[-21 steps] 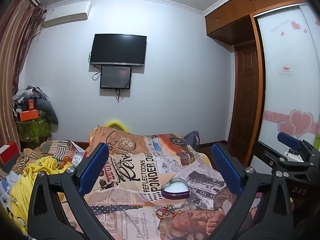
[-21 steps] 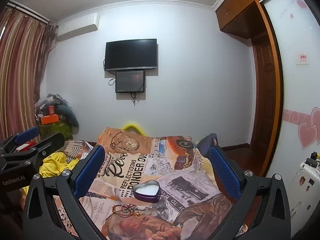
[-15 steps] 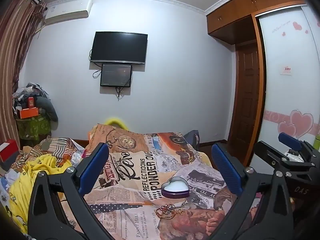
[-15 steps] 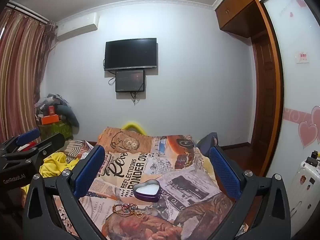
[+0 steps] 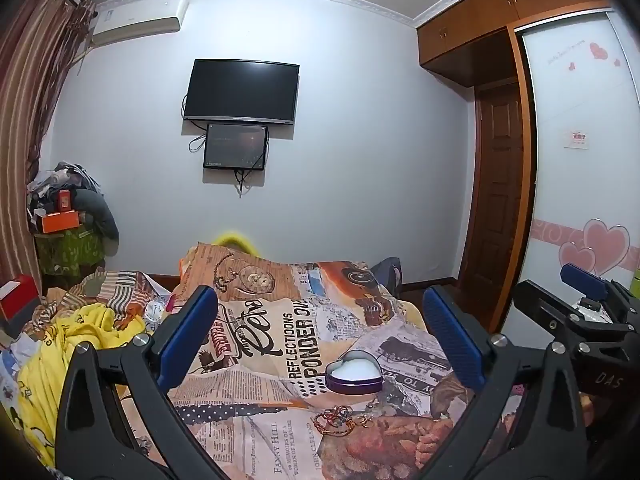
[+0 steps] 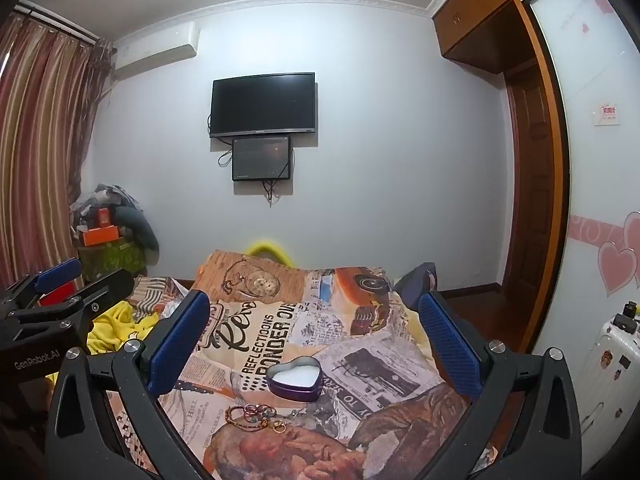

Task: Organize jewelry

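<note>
An open purple heart-shaped tin (image 5: 354,372) with a white inside sits on the printed bedspread (image 5: 280,328); it also shows in the right wrist view (image 6: 296,376). A small pile of bracelets and rings (image 5: 340,420) lies just in front of it, seen too in the right wrist view (image 6: 256,416). My left gripper (image 5: 320,336) is open and empty, held above the bed short of the tin. My right gripper (image 6: 314,336) is open and empty too, at about the same distance. Each gripper shows at the edge of the other's view.
Yellow clothes (image 5: 80,332) and striped bedding are heaped on the left of the bed. A cluttered stand with an orange box (image 5: 60,222) is in the left corner. A wardrobe (image 5: 580,160) and door are to the right; a white suitcase (image 6: 604,372) stands at the right.
Both views have shifted only slightly; the grippers stay open and the tin and jewelry have not moved.
</note>
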Demonstrator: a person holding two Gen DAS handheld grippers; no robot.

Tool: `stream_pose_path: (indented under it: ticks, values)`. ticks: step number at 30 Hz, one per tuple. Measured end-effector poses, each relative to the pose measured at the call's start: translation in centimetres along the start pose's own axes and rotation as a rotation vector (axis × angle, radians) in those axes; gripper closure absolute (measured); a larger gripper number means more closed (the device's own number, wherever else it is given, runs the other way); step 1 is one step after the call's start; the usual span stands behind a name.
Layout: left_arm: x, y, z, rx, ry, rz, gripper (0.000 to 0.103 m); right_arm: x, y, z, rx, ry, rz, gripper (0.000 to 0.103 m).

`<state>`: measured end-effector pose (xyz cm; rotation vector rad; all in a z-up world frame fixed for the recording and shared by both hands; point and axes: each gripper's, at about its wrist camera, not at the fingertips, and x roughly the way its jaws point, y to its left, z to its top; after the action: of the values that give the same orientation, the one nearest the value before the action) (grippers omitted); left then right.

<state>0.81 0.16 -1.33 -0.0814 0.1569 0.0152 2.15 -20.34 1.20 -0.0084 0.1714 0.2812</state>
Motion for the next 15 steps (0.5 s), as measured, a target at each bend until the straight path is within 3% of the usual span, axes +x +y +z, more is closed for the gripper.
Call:
stream_pose_path:
  ticks: [15]
  values:
    - [-0.08,0.15,0.09,0.001,0.003,0.003,0.000,0.73,0.15,-1.01,-0.002,0.018,0.002,0.000]
